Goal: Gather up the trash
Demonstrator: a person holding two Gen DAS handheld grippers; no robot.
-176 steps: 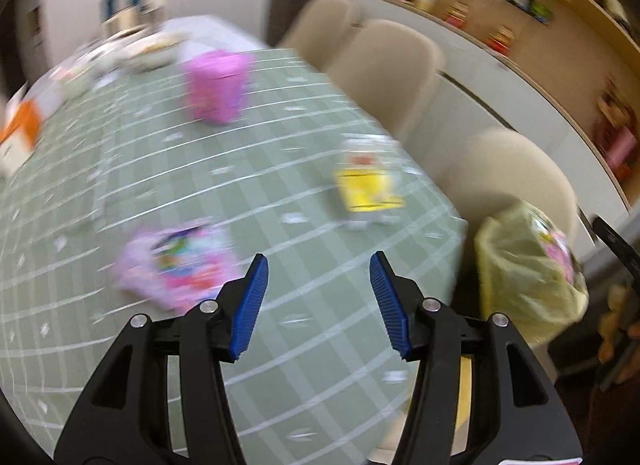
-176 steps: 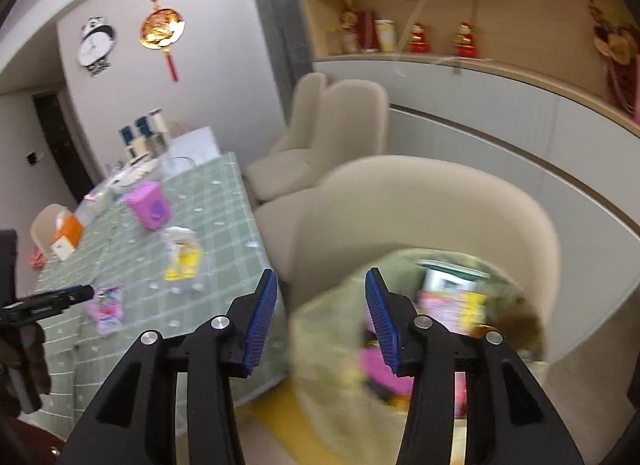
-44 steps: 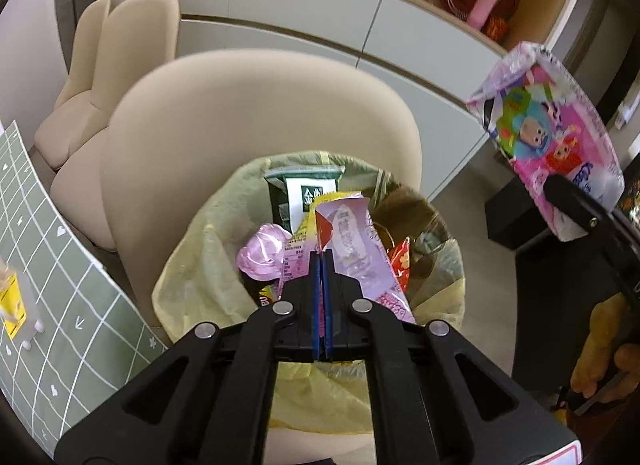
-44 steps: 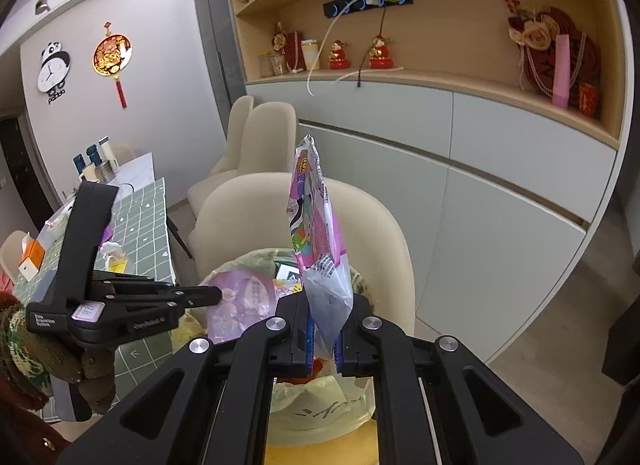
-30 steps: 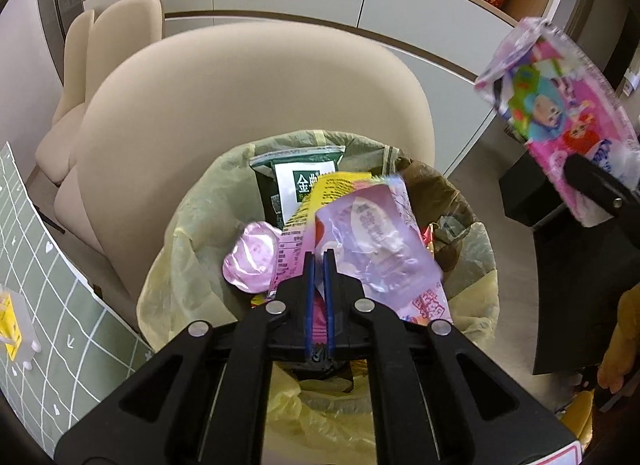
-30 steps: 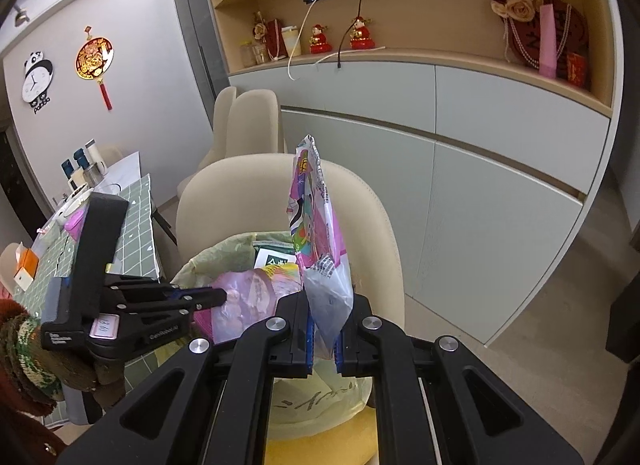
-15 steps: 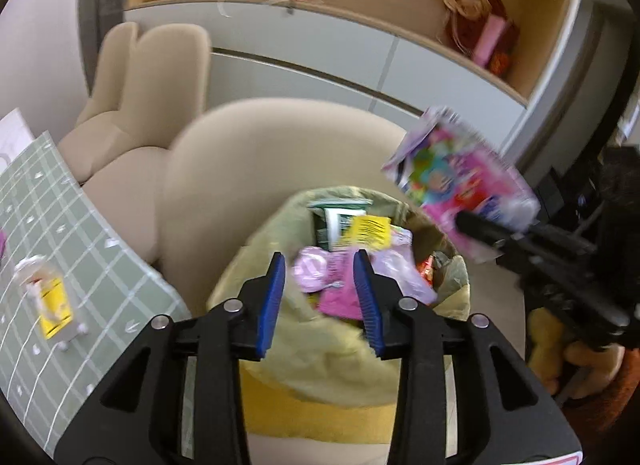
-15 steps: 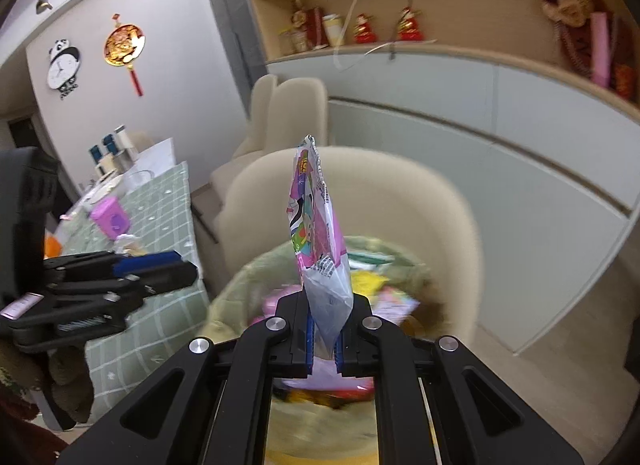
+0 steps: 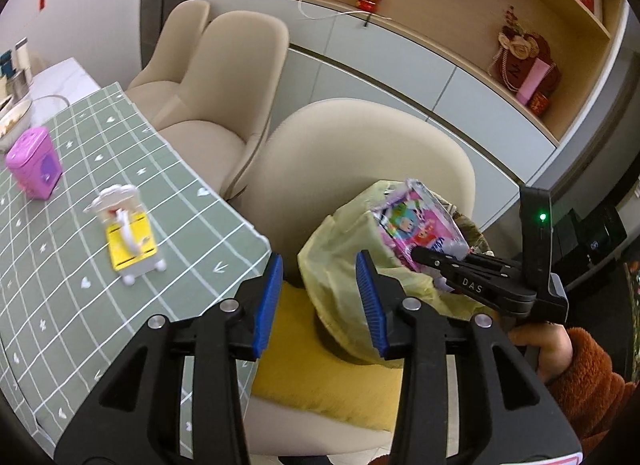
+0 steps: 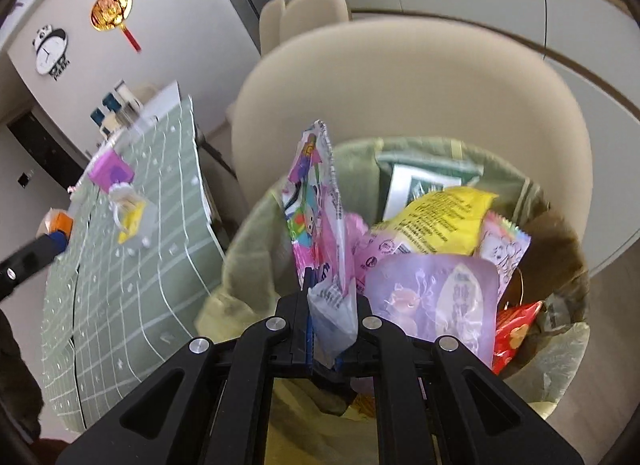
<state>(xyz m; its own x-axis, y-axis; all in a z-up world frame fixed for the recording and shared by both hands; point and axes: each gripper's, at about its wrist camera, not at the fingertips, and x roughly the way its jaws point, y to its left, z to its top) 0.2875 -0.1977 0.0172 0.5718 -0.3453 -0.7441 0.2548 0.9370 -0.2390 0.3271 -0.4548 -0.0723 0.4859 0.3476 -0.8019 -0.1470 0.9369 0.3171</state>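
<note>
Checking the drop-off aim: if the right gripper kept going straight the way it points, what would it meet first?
Probably the wrappers piled in the lined bin, likely the pale purple packet; the right gripper holds a cartoon wrapper.

A table (image 9: pixel 168 201) under a green grid-patterned cloth carried a yellow-and-clear packet (image 9: pixel 128 241) near its chair-side edge, a pink box (image 9: pixel 34 167) farther back, and a pale bowl (image 9: pixel 12 121) beyond that.

Trash bag (image 10: pixel 248 249): directly ahead of and below right gripper (image 10: pixel 326 329), on chair (image 10: pixel 400 85). Wrappers (image 10: pixel 440 209) inside bag. Snack packet (image 10: pixel 320 201): upright between right gripper's fingers, over bag. Table (image 10: pixel 120 265): left of bag. Carton (image 9: pixel 128 233) on table, ahead-left of left gripper (image 9: pixel 320 289).
</note>
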